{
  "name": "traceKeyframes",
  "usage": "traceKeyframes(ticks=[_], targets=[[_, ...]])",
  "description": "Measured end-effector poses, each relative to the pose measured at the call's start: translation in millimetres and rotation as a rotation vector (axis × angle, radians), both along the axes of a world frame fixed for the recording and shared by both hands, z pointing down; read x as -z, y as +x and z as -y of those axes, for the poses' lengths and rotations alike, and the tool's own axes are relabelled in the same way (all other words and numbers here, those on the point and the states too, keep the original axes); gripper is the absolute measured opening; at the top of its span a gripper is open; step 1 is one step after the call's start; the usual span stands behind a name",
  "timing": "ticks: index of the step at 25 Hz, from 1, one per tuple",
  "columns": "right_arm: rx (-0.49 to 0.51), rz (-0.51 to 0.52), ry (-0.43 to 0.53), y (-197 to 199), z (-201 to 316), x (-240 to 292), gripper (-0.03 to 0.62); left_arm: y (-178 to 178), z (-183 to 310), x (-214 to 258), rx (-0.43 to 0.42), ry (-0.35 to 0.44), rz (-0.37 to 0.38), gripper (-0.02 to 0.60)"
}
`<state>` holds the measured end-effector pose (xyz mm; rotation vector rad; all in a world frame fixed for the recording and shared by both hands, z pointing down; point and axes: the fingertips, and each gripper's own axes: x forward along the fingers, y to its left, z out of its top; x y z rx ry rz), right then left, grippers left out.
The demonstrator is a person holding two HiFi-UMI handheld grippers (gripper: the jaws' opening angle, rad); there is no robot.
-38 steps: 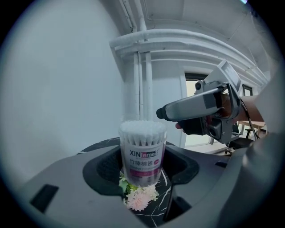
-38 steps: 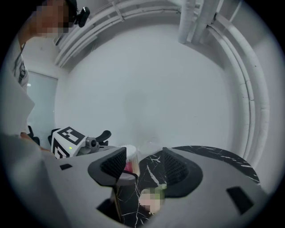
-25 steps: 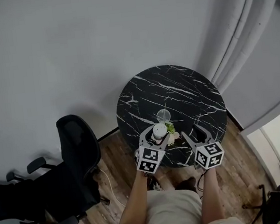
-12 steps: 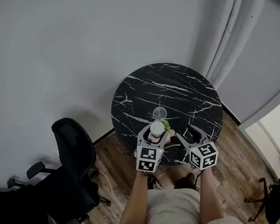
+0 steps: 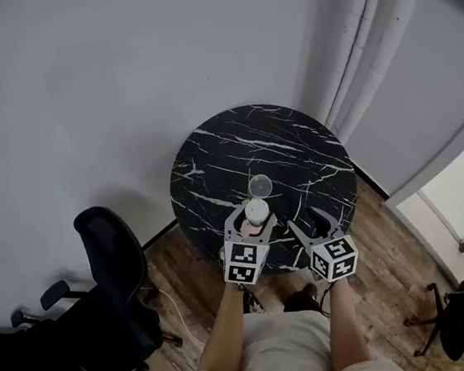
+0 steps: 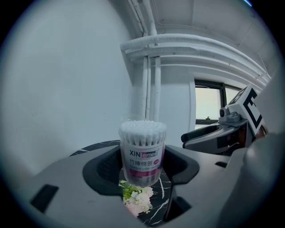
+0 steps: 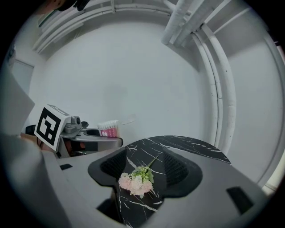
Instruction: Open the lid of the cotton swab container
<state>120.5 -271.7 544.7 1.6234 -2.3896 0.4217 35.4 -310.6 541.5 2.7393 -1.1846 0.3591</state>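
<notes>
Hold the cotton swab container (image 6: 142, 153) upright in the left claw (image 5: 256, 218), clamped as now on the labelled sides, with the white tips up and clear of the pads. Position at present: by the near edge of the worktop (image 5: 277, 146), close to the small bunch of flowers (image 7: 136, 181). Bring in the right claw (image 5: 313, 224), wide open and empty for the moment, just beside the left one, and approach from above rather than from the side. Close on the rim of the lid only, never on the body, then pull straight up along the tub's axis, adding a slight twist if tight. Squeeze no harder with the left than needed, to avoid flexing thin plastic and pinching the lid in place. Check first for a lid at all: hard to make out any clear cap over the tips in the left gripper view, and possibly off already, to judge by the clear round piece (image 5: 259, 186) on the worktop just beyond. Avoid tipping during the pull, or risk scattering swabs over the flowers.
</notes>
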Motion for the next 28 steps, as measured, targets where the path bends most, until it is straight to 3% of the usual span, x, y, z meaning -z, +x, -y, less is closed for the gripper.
traceKeyframes(ticks=[11, 22, 28], targets=[[0.003, -0.013, 0.0, 1, 11, 3, 0.265, -14, 12, -3, 0.069, -0.026, -0.023, 0.264], [0.11, -0.018, -0.002, -40, 20, 0, 0.24, -40, 17, -5, 0.132, -0.018, -0.022, 0.264], [0.149, -0.027, 0.003, -64, 19, -3, 0.214, -44, 11, -5, 0.126, -0.03, 0.01, 0.264]])
